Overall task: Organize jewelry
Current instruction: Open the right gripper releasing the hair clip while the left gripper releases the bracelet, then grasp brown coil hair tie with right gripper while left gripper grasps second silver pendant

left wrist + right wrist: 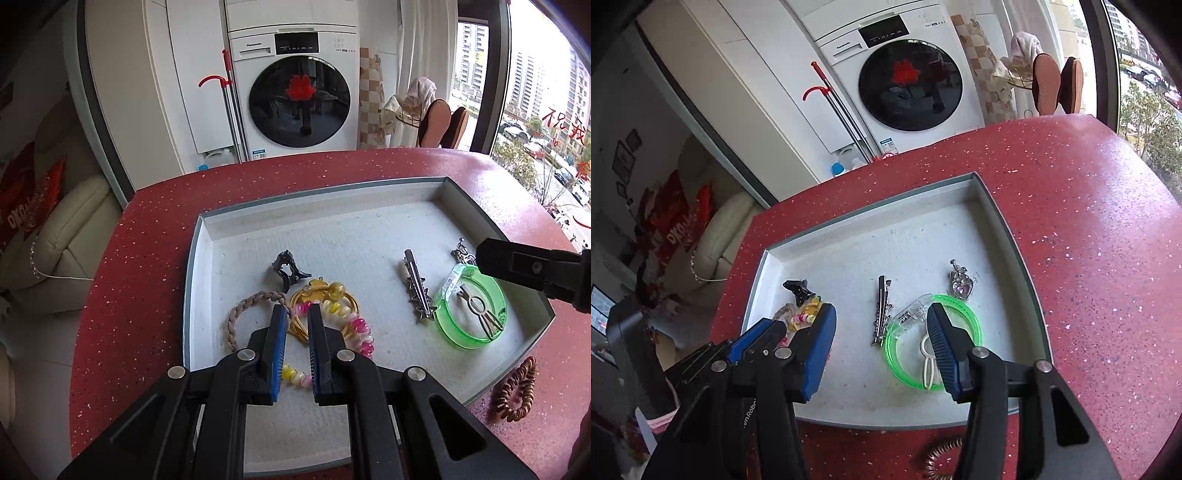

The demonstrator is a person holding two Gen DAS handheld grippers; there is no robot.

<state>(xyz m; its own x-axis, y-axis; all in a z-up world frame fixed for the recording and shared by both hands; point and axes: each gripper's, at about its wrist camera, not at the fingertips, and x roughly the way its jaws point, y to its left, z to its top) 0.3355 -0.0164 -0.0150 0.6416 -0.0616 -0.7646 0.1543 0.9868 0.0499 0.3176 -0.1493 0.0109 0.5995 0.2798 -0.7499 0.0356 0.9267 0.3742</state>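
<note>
I had both tools over the shallow white-lined tray with grey walls [199,258], which sat on the speckled red countertop [147,236]. My left gripper [297,314] was nearly closed, its blue pads [279,325] narrow above the tangle of hair ties, but I could not tell whether they pinched anything. My right gripper [882,339] stood released and empty above the translucent green plastic bangle [973,325]. Most pieces already lay in the tray: the braided beige hair tie [236,314], the gold elastic with a yellow bead [332,291], the pink-and-yellow coiled tie [360,326] and the small black claw clip [286,266] clustered on the left, the silver metal hair clip [417,288] in the middle, the bangle with a pale hairpin inside it on the right, and the small silver heart-shaped charm [958,284] beyond it. The copper-brown spiral hair tie [515,391] still lay outside, on the counter just beside the tray's near right corner, so I judged it the piece left to move. It looked light, springy and soft; I expected it to stretch and wobble if caught by one loop, so pinching across several coils seemed safer. The bangle seemed stiff and slick, the charm small and fiddly. The far half of the tray offered open room. The tray wall looked like the edge to clear on entry, and the counter's near edge was close to that spiral.
</note>
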